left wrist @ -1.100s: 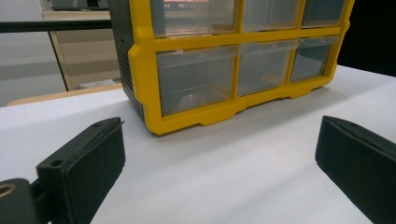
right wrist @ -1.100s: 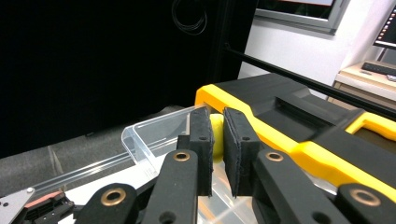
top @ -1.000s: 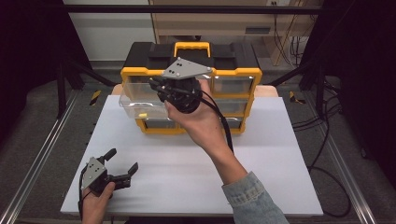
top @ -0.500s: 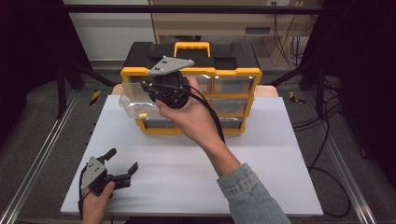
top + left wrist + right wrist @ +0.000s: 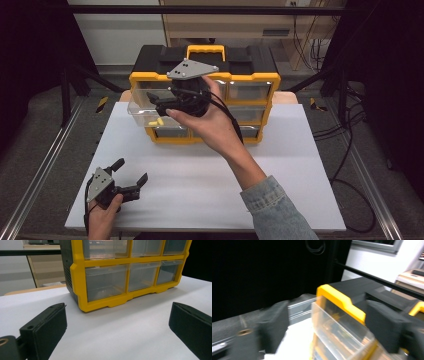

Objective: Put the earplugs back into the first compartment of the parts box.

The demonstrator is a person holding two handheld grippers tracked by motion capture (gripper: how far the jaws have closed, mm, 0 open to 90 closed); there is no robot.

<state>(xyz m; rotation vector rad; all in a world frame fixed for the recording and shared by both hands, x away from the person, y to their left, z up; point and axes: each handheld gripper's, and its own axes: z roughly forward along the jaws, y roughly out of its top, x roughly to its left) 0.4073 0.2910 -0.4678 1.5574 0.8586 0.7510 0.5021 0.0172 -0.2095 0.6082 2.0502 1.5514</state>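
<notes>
A yellow and black drawer organizer stands at the back of the white table. Its upper left clear drawer is pulled out and holds small yellow pieces. My right gripper hovers at that drawer, pointing left, jaws open and holding nothing. In the right gripper view the blurred drawer and the organizer's yellow frame lie beyond the gripper's spread jaws. My left gripper rests open on the table at the front left, and its own view faces the organizer across bare tabletop.
Metal frame rails run along both sides of the table. Cables lie on the floor at the right. Dark curtains surround the area. The organizer's other clear drawers are shut.
My right gripper has moved left and a little down along the organizer's front, to the pulled-out drawer. The left gripper has stayed in place.
</notes>
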